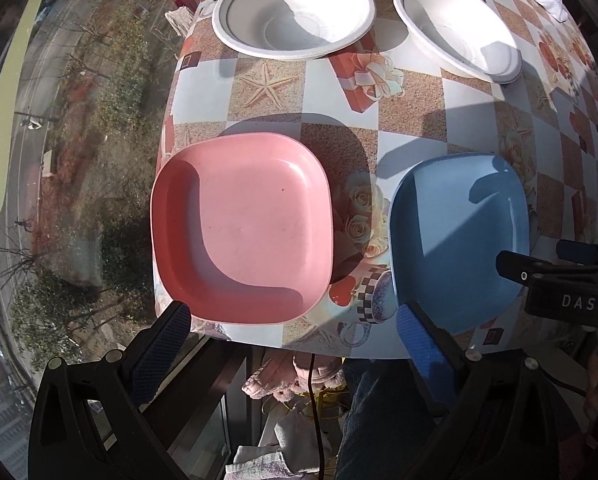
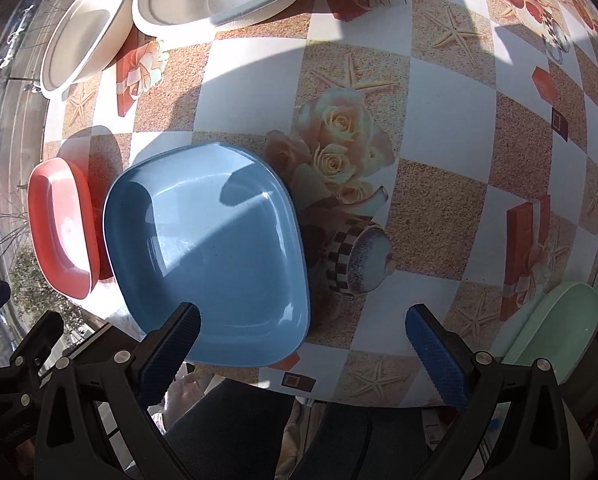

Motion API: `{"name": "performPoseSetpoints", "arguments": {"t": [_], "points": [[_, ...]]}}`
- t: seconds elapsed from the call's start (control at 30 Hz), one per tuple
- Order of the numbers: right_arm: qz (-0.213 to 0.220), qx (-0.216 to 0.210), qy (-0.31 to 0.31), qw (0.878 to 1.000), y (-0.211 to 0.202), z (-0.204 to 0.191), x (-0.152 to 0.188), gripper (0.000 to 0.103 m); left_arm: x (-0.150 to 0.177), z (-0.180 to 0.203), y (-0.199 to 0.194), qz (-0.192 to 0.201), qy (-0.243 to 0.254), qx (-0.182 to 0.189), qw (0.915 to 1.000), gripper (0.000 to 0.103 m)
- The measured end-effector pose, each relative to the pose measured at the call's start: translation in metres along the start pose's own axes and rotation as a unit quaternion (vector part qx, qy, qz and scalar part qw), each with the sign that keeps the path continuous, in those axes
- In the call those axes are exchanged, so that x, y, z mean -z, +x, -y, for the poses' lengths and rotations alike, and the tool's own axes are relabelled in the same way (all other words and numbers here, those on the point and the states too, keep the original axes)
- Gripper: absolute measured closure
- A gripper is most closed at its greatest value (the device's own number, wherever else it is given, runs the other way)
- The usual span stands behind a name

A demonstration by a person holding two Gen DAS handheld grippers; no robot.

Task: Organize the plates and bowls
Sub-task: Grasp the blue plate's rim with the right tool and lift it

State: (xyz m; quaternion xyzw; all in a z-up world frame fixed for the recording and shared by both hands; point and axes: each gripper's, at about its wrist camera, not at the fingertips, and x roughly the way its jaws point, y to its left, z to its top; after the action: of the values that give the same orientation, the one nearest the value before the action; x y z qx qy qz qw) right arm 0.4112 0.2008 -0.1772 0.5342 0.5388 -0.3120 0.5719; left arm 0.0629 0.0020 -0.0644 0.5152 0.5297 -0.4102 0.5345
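Both tools wide apart: left tool (image 1: pixel 295 316) before pink plate (image 1: pixel 243 228)

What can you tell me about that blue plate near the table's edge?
The blue plate is a rounded square with a raised rim and a flat, glossy well, apparently plastic. It is empty and lies flat, right side up, on the patterned tablecloth near the table's front edge. The pink plate sits beside it with a gap between. Shadow covers part of it. The right hand-held gripper hovers open at its near rim, gripping nothing.
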Motion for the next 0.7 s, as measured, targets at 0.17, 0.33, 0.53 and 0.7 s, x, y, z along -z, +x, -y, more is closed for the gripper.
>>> {"name": "performPoseSetpoints", "arguments": {"t": [0.17,0.33,0.53,0.7], "points": [[-0.001,0.025,0.007,1.000,0.015,0.007,0.002,0.000,-0.008,0.022,0.002,0.003,0.026,-0.002,0.9997,0.000],[-0.003,0.033,0.033,0.999,0.027,0.029,0.006,0.000,-0.019,0.048,0.010,0.007,0.056,-0.007,0.9984,0.000],[-0.005,0.049,0.053,0.997,0.037,0.053,0.018,0.000,-0.026,0.070,0.017,0.004,0.068,-0.009,0.9976,0.000],[-0.014,0.042,0.096,0.994,0.037,0.087,0.029,0.000,-0.032,0.081,0.019,0.005,0.071,-0.011,0.9974,0.000]]}}
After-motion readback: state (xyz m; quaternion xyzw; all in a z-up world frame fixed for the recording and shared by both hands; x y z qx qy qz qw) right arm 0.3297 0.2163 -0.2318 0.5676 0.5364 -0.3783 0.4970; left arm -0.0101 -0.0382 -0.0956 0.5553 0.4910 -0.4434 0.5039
